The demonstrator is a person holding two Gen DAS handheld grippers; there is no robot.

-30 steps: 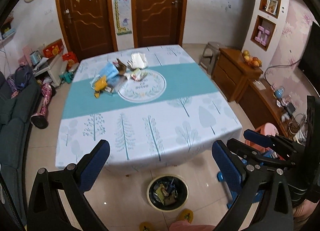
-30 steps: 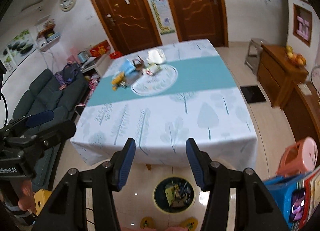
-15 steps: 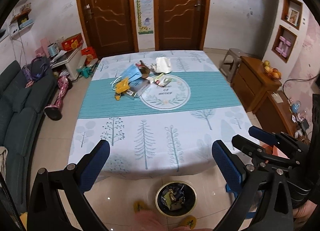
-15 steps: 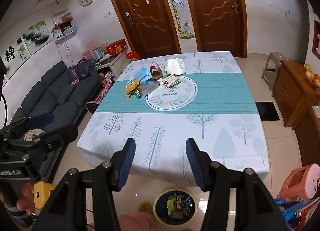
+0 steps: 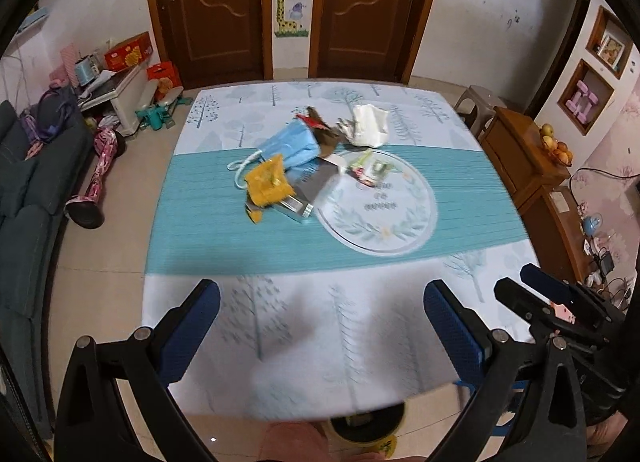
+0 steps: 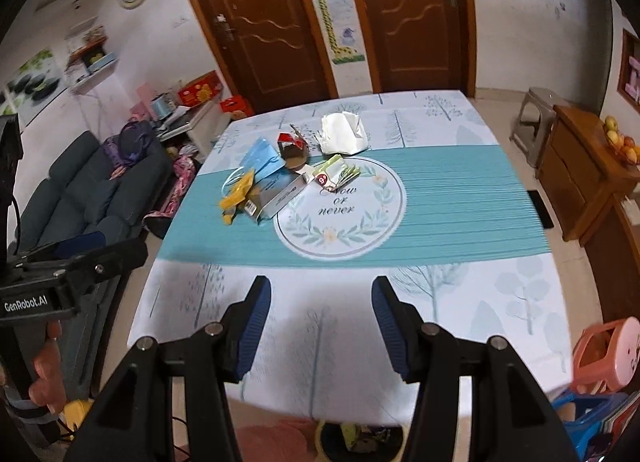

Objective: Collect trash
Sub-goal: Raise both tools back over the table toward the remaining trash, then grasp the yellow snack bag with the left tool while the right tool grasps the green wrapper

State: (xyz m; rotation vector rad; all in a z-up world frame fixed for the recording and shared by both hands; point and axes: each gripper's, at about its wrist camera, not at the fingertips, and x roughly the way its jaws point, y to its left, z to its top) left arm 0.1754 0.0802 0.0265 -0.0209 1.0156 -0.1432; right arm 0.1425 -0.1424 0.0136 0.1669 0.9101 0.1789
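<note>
- Both tools hang over the near edge of the counter [image 5: 208, 230]; the left hand-held gripper [image 5: 322, 320] is spread wide, released, nothing between its pads
- The right hand-held gripper [image 6: 321, 320] also stands parted and empty
- The trash sits well ahead, left of the round print: a blue face mask [image 5: 290, 144], a yellow wrapper [image 5: 267, 182], a white crumpled bag [image 6: 343, 133]
- The bin [image 6: 360, 438] peeks out on the floor under the near edge

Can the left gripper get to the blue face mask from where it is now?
Probably yes. The left gripper is open and empty, and bare tablecloth lies between it and the blue face mask.
</note>
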